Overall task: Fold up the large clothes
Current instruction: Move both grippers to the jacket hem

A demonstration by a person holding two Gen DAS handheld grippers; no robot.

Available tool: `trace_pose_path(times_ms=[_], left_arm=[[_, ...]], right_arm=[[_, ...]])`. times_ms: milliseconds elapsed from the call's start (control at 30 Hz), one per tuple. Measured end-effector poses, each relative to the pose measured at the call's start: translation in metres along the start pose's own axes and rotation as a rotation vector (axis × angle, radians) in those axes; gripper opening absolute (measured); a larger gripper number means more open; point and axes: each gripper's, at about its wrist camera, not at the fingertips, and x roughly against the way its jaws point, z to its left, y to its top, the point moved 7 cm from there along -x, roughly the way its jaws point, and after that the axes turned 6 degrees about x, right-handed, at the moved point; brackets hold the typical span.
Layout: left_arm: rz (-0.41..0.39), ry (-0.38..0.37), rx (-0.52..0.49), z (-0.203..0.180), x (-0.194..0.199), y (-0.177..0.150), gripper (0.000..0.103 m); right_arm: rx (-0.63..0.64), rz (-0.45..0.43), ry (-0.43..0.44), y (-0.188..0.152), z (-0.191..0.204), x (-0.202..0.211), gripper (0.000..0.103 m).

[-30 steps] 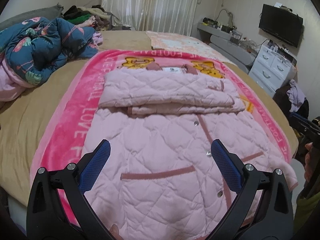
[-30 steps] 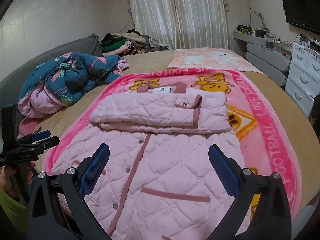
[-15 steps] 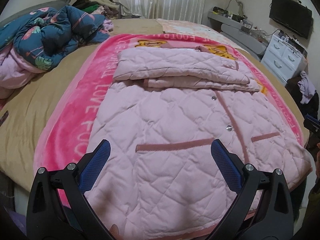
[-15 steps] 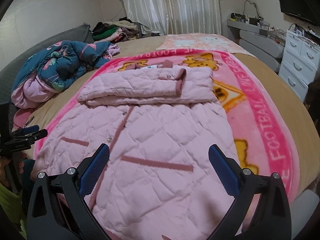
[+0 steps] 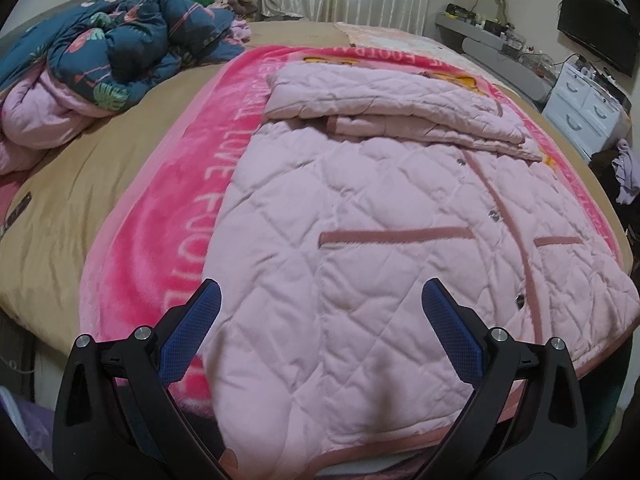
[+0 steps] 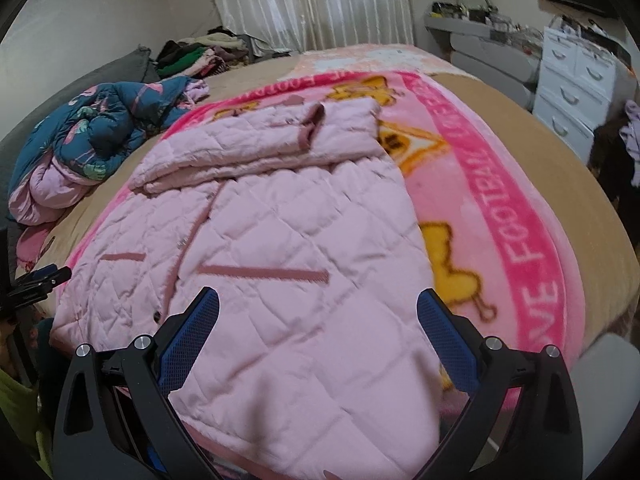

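A large pale pink quilted coat (image 5: 360, 208) lies front-up on a bright pink blanket (image 5: 160, 232) on the bed. Its sleeves are folded across the chest at the far end (image 5: 384, 100). The hem lies at the near edge of the bed. My left gripper (image 5: 320, 308) is open and empty, just above the hem's left half. My right gripper (image 6: 318, 312) is open and empty above the hem's right half of the same coat (image 6: 280, 240). The left gripper also shows at the left edge of the right wrist view (image 6: 36, 284).
A crumpled blue floral duvet (image 5: 120, 52) lies at the bed's far left. A clothes pile (image 6: 200, 50) sits by the curtains. White drawers (image 6: 576, 80) and a dark clothes heap (image 5: 616, 172) stand to the right. A TV (image 5: 596, 40) hangs on the wall.
Both grippers have dropped lower and moved closer to the coat's hem at the near edge of the bed. Both stayed open. The coat has not moved.
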Motion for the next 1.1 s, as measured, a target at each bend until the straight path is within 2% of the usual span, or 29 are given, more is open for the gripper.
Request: trace_pose_path(times_ms=[500,833,1100], left_arm=[[0.049,0.043,0.042,0.040,-0.010,-0.024,0.094],[0.091,0.045,0.055,0.053,-0.018,-0.042,0.094],[0.113,0.031,0.056,0.061,-0.016,-0.054,0.094]], right_arm=[[-0.012,0.062,-0.008,-0.037,-0.017,0.007,0.099],[-0.002,0.156,0.034,-0.059,-0.011,-0.002,0.099],[-0.052,0.214,0.069,-0.069,-0.022,-0.013,0.099]])
